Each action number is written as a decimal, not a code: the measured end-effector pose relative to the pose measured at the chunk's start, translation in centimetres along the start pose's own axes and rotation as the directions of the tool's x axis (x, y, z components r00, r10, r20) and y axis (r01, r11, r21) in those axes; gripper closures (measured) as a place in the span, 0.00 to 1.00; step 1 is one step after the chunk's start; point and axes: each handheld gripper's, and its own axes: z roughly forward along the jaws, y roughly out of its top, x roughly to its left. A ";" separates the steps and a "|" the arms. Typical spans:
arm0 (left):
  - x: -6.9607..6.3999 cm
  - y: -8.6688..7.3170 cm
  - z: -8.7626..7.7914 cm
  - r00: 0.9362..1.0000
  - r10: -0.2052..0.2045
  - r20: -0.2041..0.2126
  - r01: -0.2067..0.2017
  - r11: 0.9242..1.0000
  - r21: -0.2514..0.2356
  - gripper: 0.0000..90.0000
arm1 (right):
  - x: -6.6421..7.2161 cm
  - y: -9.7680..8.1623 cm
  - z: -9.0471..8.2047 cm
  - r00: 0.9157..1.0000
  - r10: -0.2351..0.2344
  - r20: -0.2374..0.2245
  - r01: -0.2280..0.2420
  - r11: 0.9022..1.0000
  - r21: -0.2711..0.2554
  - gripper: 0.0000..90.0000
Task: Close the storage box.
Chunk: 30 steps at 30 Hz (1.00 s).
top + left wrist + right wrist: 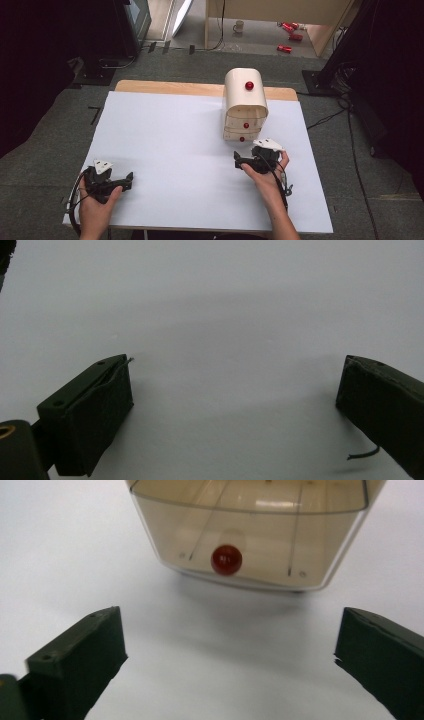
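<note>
Two grippers wait on the white table, with a small drawer unit beyond.

Nearest, well to the near-left of the drawer unit, the left gripper rests with jaws spread wide, holding nothing. The right gripper sits just in front of the unit, jaws equally wide and empty (facing its bottom drawer's red knob). The unit stands upright at the table far edge, knobs toward the person.

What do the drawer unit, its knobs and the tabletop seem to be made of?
Drawer unit: probably plastic, cream and smooth, its bottom drawer front translucent. Knobs: glossy red, plastic or glass; can't tell. Tabletop: matte white sheet over a wooden edge.
</note>
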 end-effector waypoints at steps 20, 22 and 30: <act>0.0 0.0 0.0 1.000 0.001 0.000 -0.001 1.000 0.000 0.02 | -5.0 -4.3 -5.8 0.998 0.041 0.054 -0.042 0.999 0.010 0.00; 0.0 0.0 0.0 1.000 0.000 0.000 0.000 1.000 0.000 0.02 | -5.9 -5.3 -6.5 0.997 0.049 0.063 -0.051 0.998 0.023 0.00; 0.0 0.0 0.0 1.000 0.000 0.000 0.000 1.000 -0.001 0.02 | -8.2 -7.5 -8.0 0.994 0.060 0.096 -0.065 0.996 0.054 0.00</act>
